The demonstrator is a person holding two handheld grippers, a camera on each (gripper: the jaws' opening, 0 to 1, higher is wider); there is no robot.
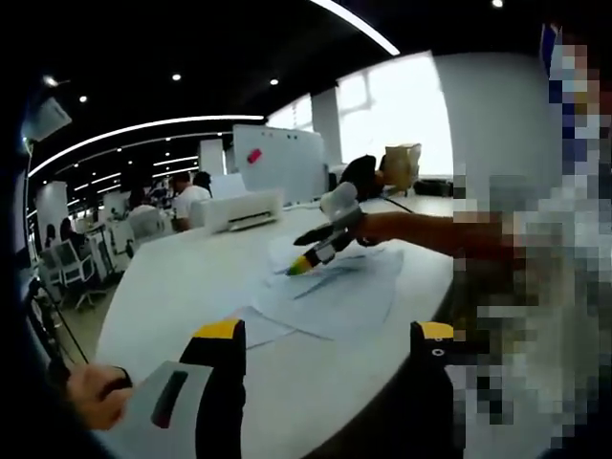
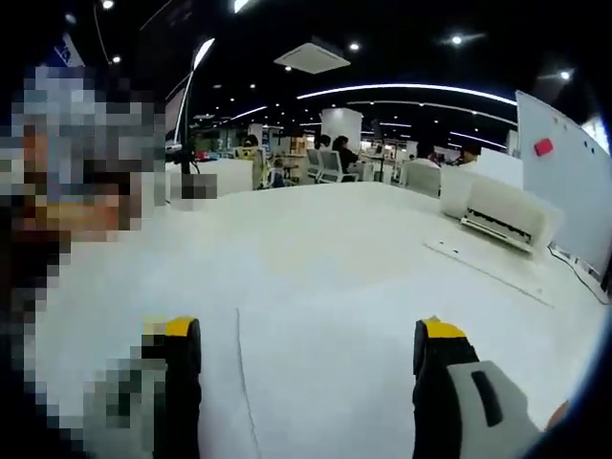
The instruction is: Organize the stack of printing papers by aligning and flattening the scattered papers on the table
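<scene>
Both grippers released above the white table (image 2: pixel 316 249).
Left gripper (image 1: pixel 325 342) and right gripper (image 2: pixel 308 337) stood wide apart, holding nothing; scattered papers (image 1: pixel 330 287) lay under the right gripper's tips.

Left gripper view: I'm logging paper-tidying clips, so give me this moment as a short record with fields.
papers: loose white sheets spread and overlapping on the table
right tool: reaching over the sheets, tips near them, contact unclear
left tool: jaws apart, holding nothing, short of the sheets
printer: white box at the table's far side
alignment: not yet stacked
</scene>
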